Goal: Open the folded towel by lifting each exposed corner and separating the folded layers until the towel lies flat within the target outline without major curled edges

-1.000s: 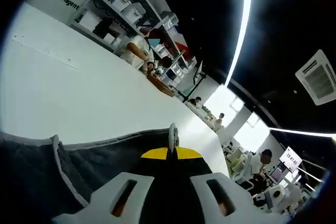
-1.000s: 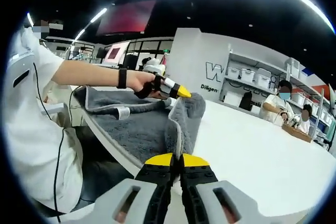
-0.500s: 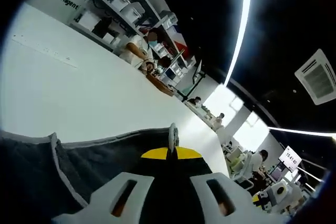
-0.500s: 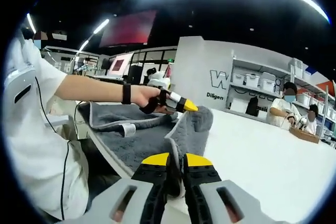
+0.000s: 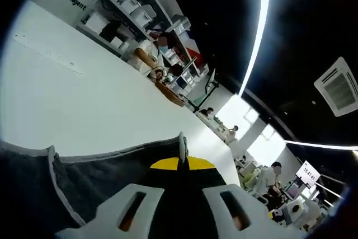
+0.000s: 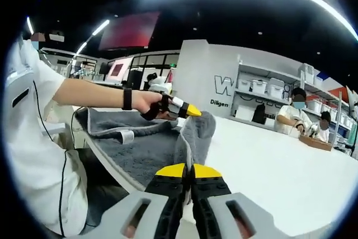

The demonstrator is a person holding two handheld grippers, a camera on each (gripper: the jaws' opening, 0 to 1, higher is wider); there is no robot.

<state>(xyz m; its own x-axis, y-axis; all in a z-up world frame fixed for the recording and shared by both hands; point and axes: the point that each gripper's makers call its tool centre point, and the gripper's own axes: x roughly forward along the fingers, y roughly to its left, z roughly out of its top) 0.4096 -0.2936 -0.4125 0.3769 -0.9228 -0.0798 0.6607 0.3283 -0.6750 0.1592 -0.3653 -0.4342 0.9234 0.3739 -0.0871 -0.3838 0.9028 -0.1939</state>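
Note:
A grey towel [image 6: 140, 149] with a pale hem lies over the near edge of a white table [image 6: 268, 160]. My right gripper [image 6: 188, 169], with yellow tips, is shut on a fold of the towel that rises in a ridge just ahead of it. Beyond the ridge, a hand holds my left gripper [image 6: 189, 110] shut on the towel's upper edge. In the left gripper view, my left gripper [image 5: 182, 163] pinches the pale hem, which sticks up between its jaws. The rest of the towel [image 5: 84, 186] spreads to the left over the white table [image 5: 84, 99].
The person holding the grippers, in a white shirt [image 6: 33, 138], stands at the left of the right gripper view. People work at a far bench [image 6: 313, 138] in front of shelves with white bins [image 6: 263, 88]. White tabletop stretches beyond the towel.
Both views have shifted a little with the hands. Both grippers keep their hold on the towel. The raised fold between them looks slightly narrower than half a second ago.

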